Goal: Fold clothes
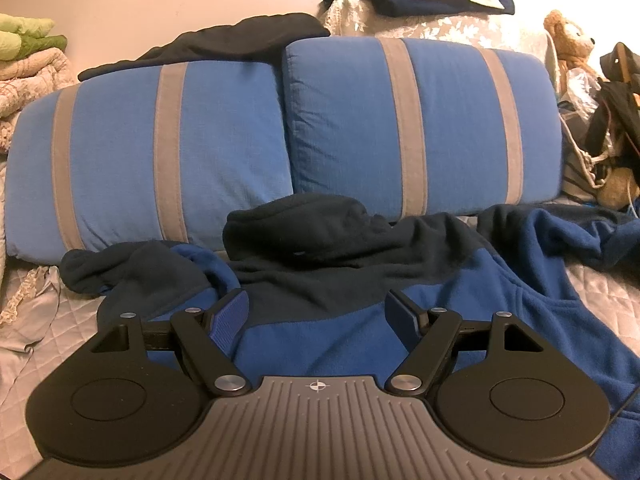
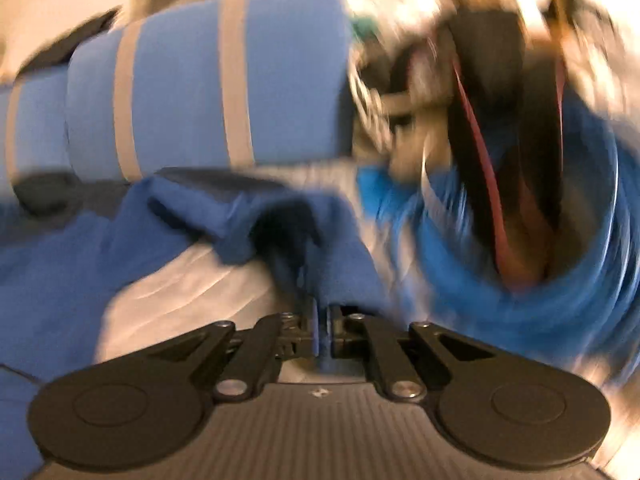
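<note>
Left claw (image 1: 318,312): released, fingers spread wide, nothing between the pads. It hangs low over the blue body of the fleece hoodie (image 1: 320,344), which lies spread on the quilted bed cover (image 1: 28,360).

Right claw (image 2: 322,330): clenched on a fold of the same blue fleece hoodie (image 2: 304,232); fabric rises up from between the pads and drapes off to the left. That view is heavily motion-blurred, so fine detail is unreadable.

Hoodie layout, left view: blue lower body nearest the claw, dark navy upper section past it, the navy hood (image 1: 296,228) bunched up in the middle touching the pillows. One sleeve (image 1: 132,268) is crumpled at left, the other sleeve (image 1: 560,232) trails off to the right.

Behind the hoodie: two blue pillows with grey stripes, left pillow (image 1: 148,160) and right pillow (image 1: 420,124), side by side and touching. A dark garment (image 1: 224,44) lies on top of the left one.

Far back: stacked blankets (image 1: 24,52) at left, a lace-covered pile (image 1: 432,20) with dark cloth on it, a teddy bear (image 1: 572,36) at right, black tangled items (image 1: 616,100) beside it.
</note>
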Demonstrator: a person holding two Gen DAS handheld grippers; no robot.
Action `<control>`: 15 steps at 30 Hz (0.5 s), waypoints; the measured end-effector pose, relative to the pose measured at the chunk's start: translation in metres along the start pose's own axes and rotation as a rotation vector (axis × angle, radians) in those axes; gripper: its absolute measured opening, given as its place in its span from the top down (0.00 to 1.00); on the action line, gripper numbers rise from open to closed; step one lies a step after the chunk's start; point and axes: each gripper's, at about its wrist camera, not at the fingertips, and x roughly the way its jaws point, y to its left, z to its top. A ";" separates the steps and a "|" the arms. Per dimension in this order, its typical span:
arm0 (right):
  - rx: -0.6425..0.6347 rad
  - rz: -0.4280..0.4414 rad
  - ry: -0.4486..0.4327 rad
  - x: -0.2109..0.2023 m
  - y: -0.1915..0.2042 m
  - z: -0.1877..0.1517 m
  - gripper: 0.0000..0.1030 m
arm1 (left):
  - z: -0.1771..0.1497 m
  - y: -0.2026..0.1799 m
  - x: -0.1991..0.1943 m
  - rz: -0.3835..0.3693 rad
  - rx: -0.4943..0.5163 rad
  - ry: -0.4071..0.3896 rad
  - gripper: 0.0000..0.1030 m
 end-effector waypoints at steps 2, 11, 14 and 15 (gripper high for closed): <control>0.170 0.066 0.036 -0.003 -0.013 -0.015 0.97 | 0.000 0.000 0.000 -0.001 0.001 0.001 0.27; 0.719 0.276 0.168 0.001 -0.040 -0.078 0.97 | 0.000 -0.002 0.001 -0.001 0.004 0.006 0.27; 0.773 0.307 0.190 0.008 -0.036 -0.088 0.97 | 0.000 -0.002 -0.001 0.002 0.008 0.005 0.27; 0.778 0.308 0.189 0.008 -0.035 -0.090 0.97 | -0.001 -0.003 -0.001 0.002 0.008 0.003 0.27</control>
